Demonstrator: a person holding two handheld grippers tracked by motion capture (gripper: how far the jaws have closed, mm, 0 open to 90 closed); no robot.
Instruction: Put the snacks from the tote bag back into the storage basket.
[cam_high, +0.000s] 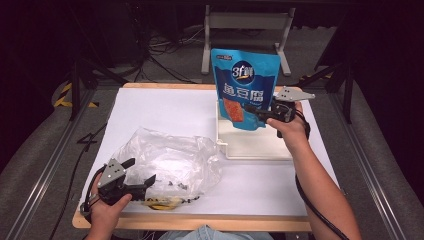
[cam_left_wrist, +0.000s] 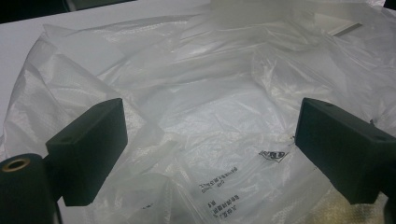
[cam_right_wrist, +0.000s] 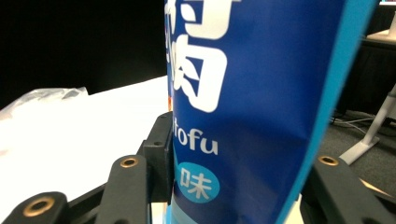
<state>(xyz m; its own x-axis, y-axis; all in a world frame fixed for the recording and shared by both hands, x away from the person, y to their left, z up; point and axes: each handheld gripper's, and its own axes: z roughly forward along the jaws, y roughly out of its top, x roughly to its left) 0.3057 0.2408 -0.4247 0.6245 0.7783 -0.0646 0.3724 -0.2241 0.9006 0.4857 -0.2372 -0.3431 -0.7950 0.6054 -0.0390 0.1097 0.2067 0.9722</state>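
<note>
Your right tool (cam_high: 256, 113) grips the blue snack pouch (cam_high: 246, 85) at its lower right edge and holds it upright above the white tray (cam_high: 252, 145), at the far right of the surface (cam_high: 165, 107). In the right gripper view the pouch (cam_right_wrist: 252, 93) stands between the closed jaws, and it hides the tray. Your left tool (cam_high: 139, 181) is open at the near edge of the clear plastic bag (cam_high: 170, 160); the small dark things inside the bag are hard to make out. Your right forearm reaches forward and the left hand stays low at the near left corner.
</note>
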